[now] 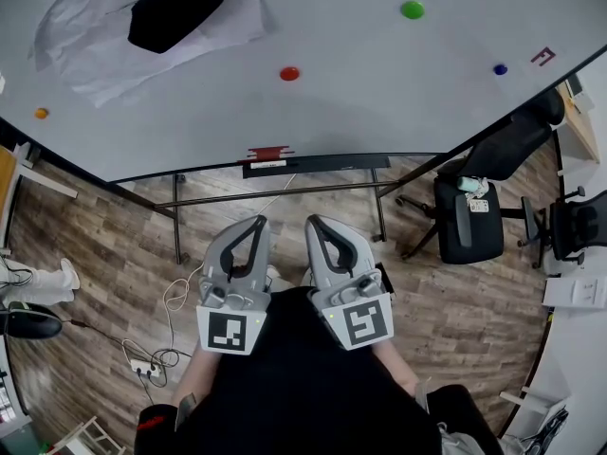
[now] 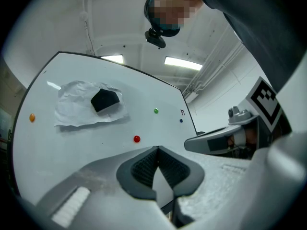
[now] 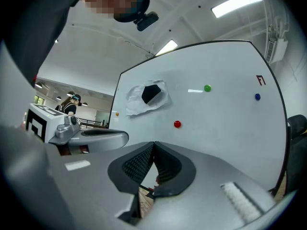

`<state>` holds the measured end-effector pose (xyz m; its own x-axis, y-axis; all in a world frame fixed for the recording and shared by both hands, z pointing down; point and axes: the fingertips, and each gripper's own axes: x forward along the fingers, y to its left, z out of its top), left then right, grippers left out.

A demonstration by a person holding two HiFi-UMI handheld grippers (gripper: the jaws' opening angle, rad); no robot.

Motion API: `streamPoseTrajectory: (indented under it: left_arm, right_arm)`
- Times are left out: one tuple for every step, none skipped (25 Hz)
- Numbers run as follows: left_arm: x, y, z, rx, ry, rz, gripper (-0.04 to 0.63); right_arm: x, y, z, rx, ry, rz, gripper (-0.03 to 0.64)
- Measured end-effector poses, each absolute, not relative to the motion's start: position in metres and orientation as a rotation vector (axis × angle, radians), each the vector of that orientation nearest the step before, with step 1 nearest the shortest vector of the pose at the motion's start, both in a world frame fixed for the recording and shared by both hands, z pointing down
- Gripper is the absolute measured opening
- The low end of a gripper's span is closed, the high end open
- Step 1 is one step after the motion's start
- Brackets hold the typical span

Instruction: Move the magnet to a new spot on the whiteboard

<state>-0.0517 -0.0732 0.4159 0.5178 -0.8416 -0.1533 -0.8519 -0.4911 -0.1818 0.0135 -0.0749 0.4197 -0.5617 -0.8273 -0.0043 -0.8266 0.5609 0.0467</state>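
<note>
The large white whiteboard (image 1: 379, 83) stood at the far side of the scene, with a small round red magnet (image 1: 289, 74) near its middle. A round green magnet (image 1: 412, 9) sat farther up and to the right, a small blue magnet (image 1: 500, 68) near the right edge, and a small orange magnet (image 1: 41, 114) at the far left. A black block (image 1: 175, 9) lay on a crumpled white paper sheet (image 1: 85, 36) at the upper left. The grey left gripper (image 2: 157, 148) and the grey right gripper (image 3: 153, 143) were side by side near the person's body, well apart from the board. Each had its jaws pressed together on nothing.
</note>
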Motion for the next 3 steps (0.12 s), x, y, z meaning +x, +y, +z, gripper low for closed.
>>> streamPoseTrajectory:
  left_arm:
    - [-0.0516,-0.0730,0.4164,-2.526,1.435,0.060,0.002]
    - [-0.0515,-0.0727,0.4171,-2.526,1.436,0.056,0.002]
    - [-0.0514,-0.0724,0.4179,-2.527,1.436,0.051,0.002]
  right_arm:
    - [0.0132,-0.0749,0.4197,1.461,-2.760,-0.068,0.002]
    - [0.0129,-0.0748,0.4197,1.460,-2.761,-0.070,0.002]
    - [0.0127,-0.0747,0.4196,1.459,-2.762,-0.072,0.002]
